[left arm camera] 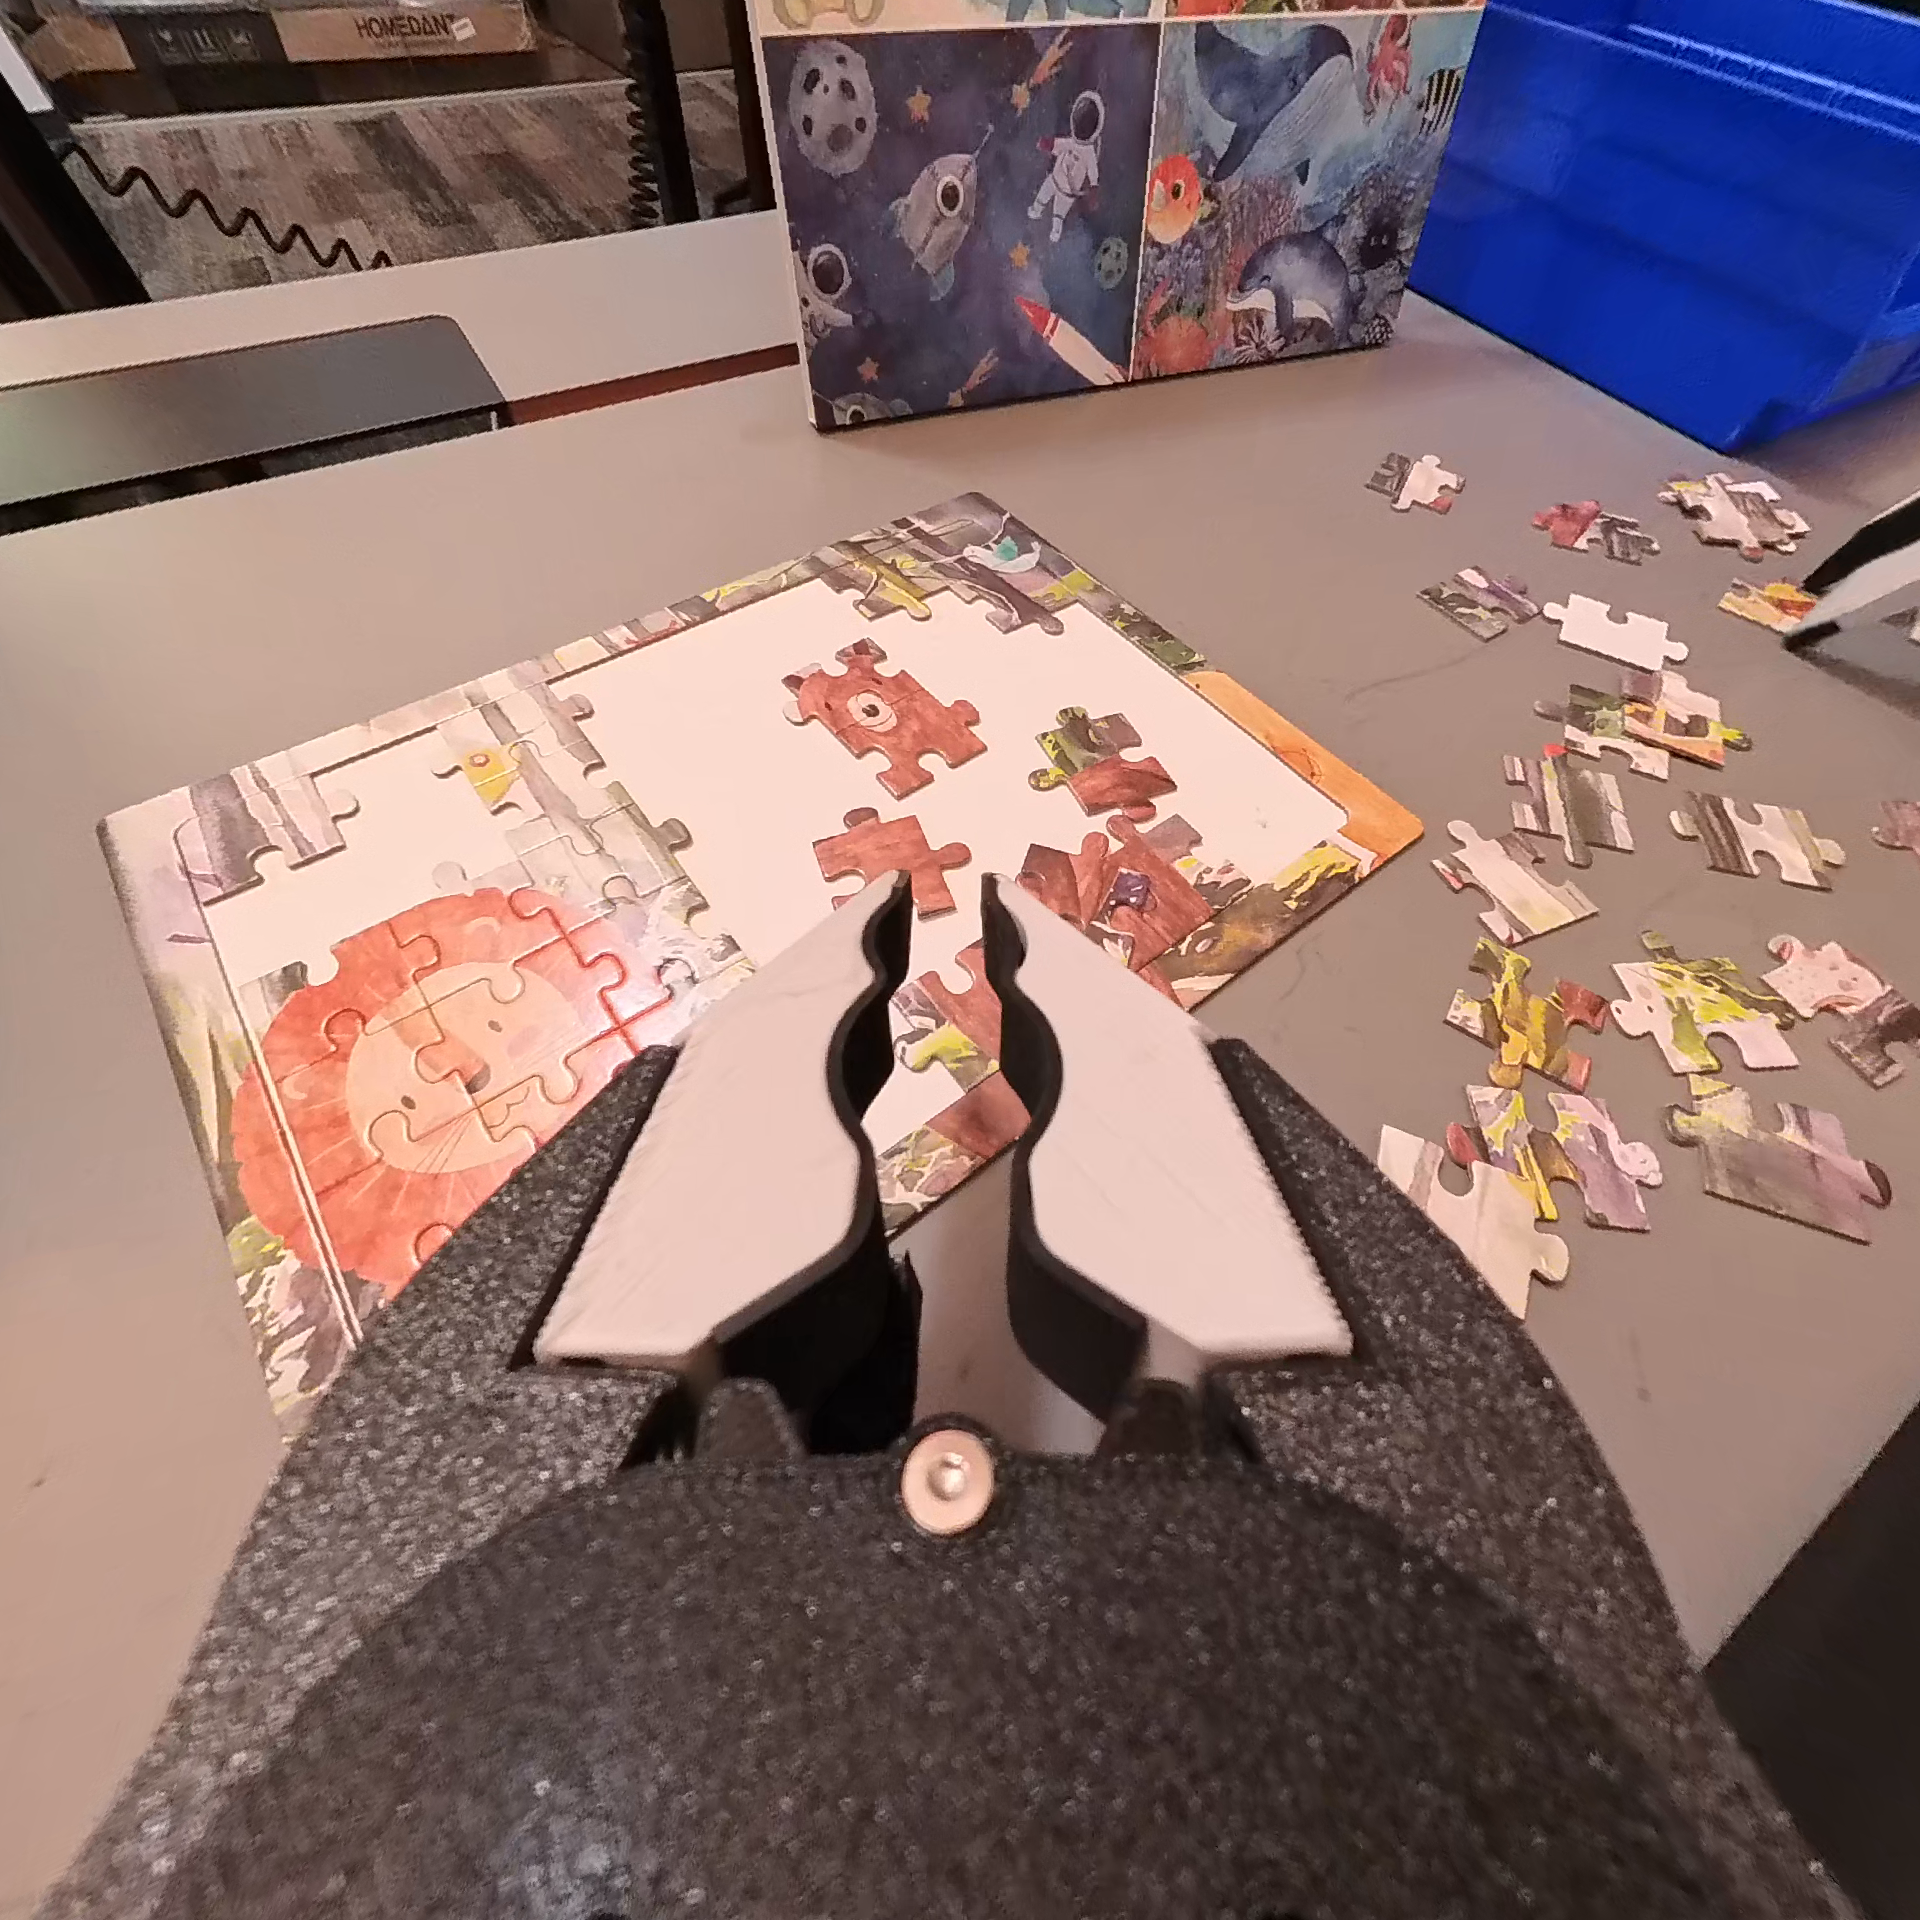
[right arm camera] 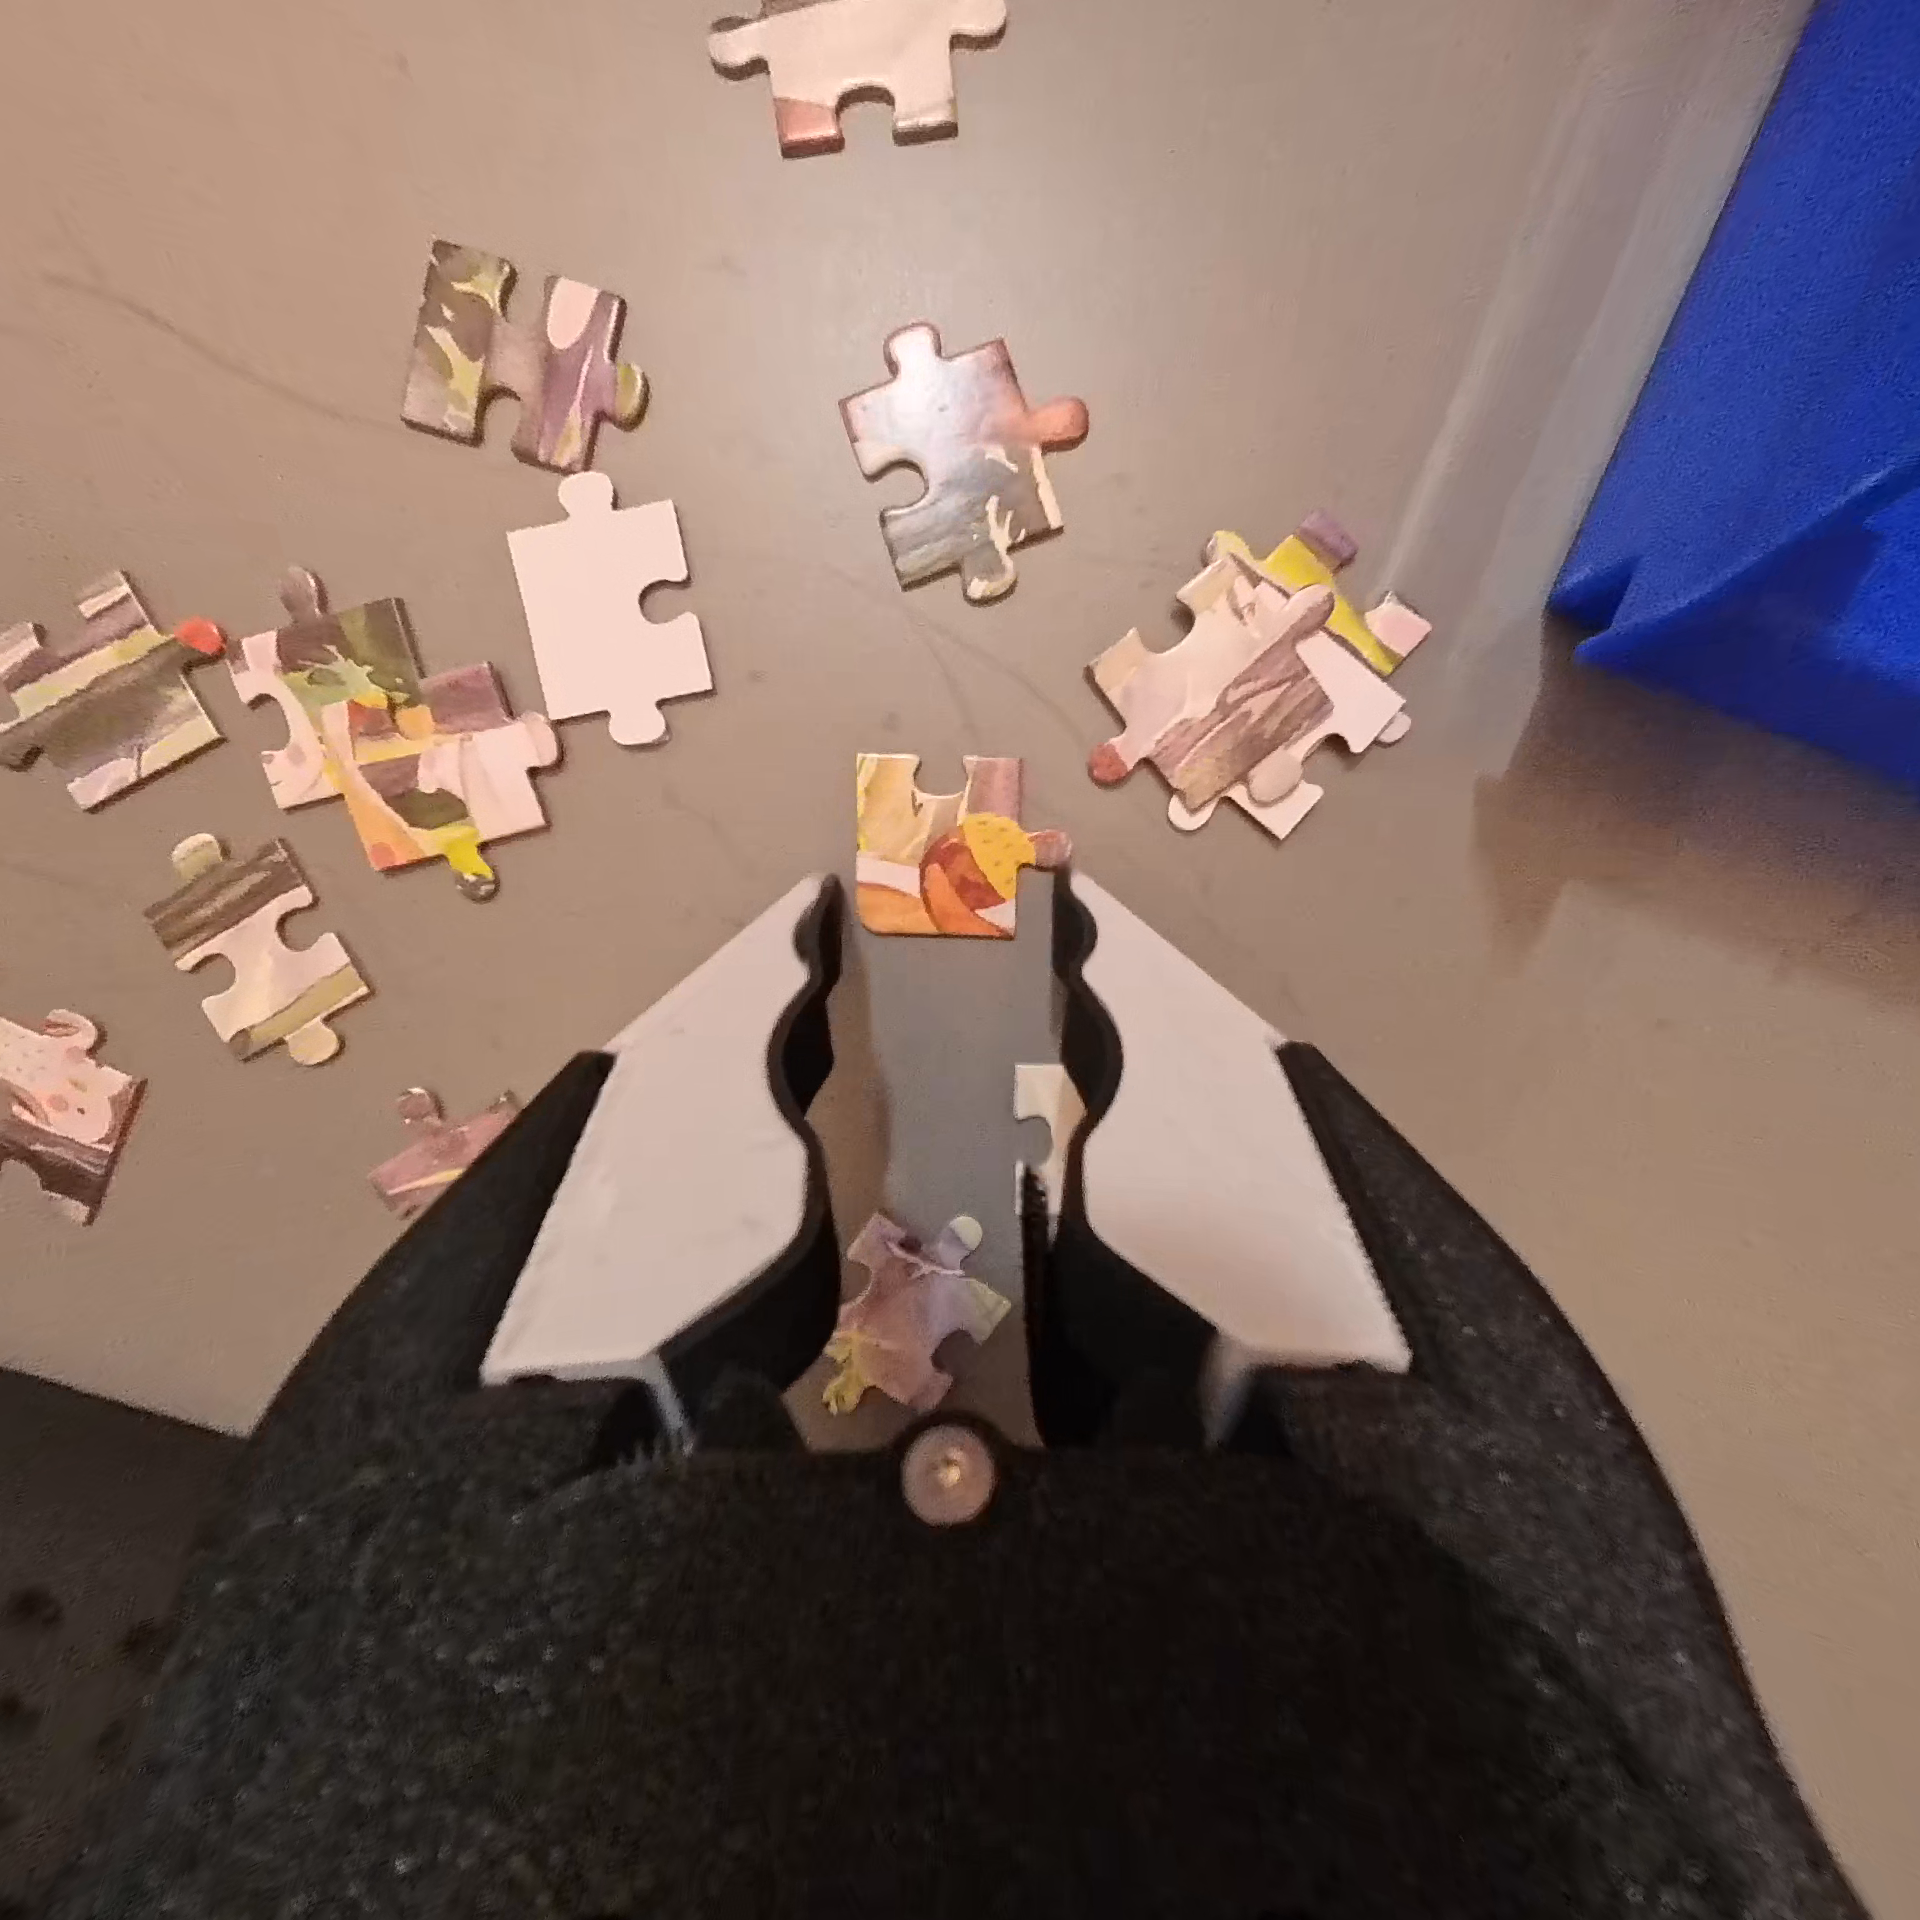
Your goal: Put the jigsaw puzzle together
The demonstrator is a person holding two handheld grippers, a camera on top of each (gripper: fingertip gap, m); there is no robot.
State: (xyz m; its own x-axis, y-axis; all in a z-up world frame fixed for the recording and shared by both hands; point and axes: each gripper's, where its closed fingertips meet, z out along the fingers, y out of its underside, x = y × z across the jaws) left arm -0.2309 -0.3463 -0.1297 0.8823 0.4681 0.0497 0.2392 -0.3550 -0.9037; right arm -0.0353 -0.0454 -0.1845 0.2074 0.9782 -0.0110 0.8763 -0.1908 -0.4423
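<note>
Our right tool, jaws apart, straddles an orange piece lying flat on the bench, prob. to pinch its edges. Left tool, jaws slightly apart & empty, hovers over the half-built puzzle board, w/ loose pieces scattered beside it.

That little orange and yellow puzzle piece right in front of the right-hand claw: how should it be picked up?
Probably by its two straight side edges, coming down from above. The orange piece lies flat on the table, so only its thin rim offers a grip. The right gripper is open, one fingertip at each side; avoid the knob on its right.
</note>
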